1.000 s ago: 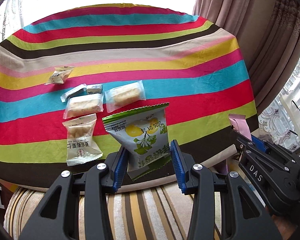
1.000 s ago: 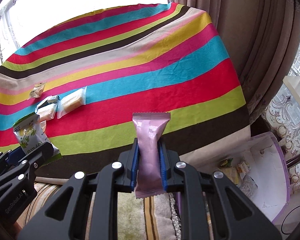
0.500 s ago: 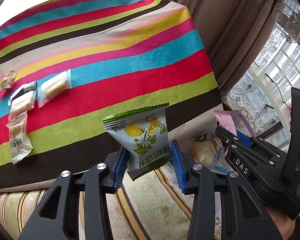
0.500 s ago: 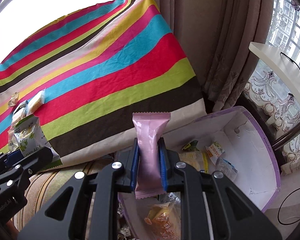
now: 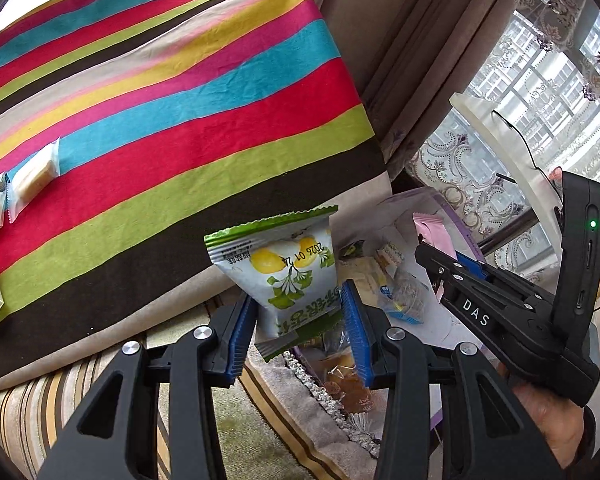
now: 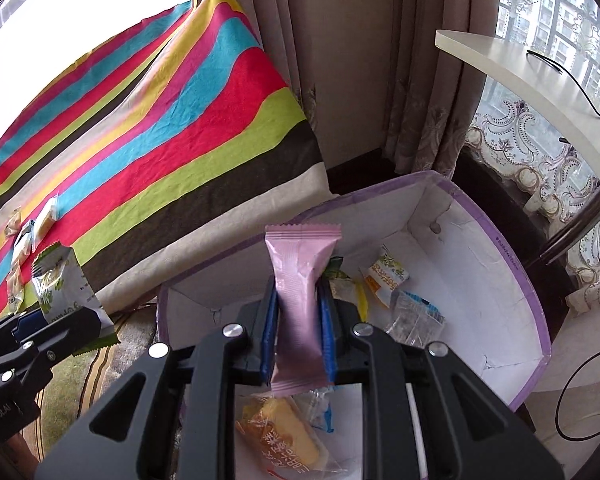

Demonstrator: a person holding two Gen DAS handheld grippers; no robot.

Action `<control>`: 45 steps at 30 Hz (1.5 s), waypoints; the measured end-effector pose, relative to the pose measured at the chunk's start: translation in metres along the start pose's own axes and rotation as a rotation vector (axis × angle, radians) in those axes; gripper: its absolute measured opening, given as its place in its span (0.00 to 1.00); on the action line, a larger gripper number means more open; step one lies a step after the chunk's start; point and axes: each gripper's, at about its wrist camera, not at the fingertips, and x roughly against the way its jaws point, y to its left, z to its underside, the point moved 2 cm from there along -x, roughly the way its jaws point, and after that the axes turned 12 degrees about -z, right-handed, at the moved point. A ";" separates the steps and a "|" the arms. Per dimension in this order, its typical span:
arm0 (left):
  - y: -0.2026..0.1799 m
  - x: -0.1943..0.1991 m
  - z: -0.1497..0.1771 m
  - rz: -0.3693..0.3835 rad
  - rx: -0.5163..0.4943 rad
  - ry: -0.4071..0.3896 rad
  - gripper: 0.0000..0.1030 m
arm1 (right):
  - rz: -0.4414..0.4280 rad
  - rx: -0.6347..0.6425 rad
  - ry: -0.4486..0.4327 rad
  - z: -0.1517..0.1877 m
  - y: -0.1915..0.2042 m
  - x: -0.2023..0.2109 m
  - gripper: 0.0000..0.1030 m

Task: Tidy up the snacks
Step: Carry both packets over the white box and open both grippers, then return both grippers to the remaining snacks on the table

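In the left wrist view, the left gripper (image 5: 300, 320) fills the lower centre of the frame, its blue-padded jaws clamped on the lower part of a white and green plastic snack packet printed with yellow fruit (image 5: 284, 272); the packet stands upright between the pads, its crimped green top edge above them. Behind it, to the upper left, the worktop under a cloth of bright coloured stripes (image 5: 172, 92) carries several small clear-wrapped snacks (image 5: 32, 176) at the left edge of the frame. At lower right the right gripper (image 5: 456, 256) holds a slim pink foil snack bar (image 5: 432, 232) above a white cardboard box with a lilac rim (image 5: 448, 208). In the right wrist view, the right gripper (image 6: 298, 328) sits at lower centre, jaws pressed together on the middle of the pink bar (image 6: 300, 280), which stands upright with both ends sticking out past the pads. It hangs over the open box (image 6: 516, 280), where other wrapped snacks (image 6: 384, 272) lie. The left gripper (image 6: 40, 328) with the green packet (image 6: 60, 280) shows at the left edge.
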 end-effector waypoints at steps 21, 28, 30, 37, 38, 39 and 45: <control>0.004 0.004 0.001 -0.048 0.012 -0.011 0.61 | 0.042 0.026 -0.022 -0.004 0.010 0.013 0.64; 0.035 0.012 0.001 -0.182 0.056 -0.044 0.61 | 0.033 0.069 -0.011 -0.004 0.032 0.011 0.67; 0.046 0.014 0.001 -0.204 0.076 -0.048 0.61 | 0.027 0.085 -0.007 -0.005 0.040 0.010 0.68; 0.083 0.023 0.005 -0.263 0.140 -0.060 0.61 | 0.009 0.139 0.003 -0.006 0.071 0.007 0.69; 0.087 0.023 0.005 -0.265 0.150 -0.058 0.61 | 0.004 0.146 0.005 -0.006 0.075 0.006 0.70; 0.091 0.023 0.006 -0.266 0.160 -0.057 0.61 | 0.001 0.153 0.008 -0.006 0.080 0.005 0.70; 0.110 0.026 0.009 -0.274 0.194 -0.053 0.62 | -0.025 0.197 0.022 -0.005 0.109 -0.002 0.72</control>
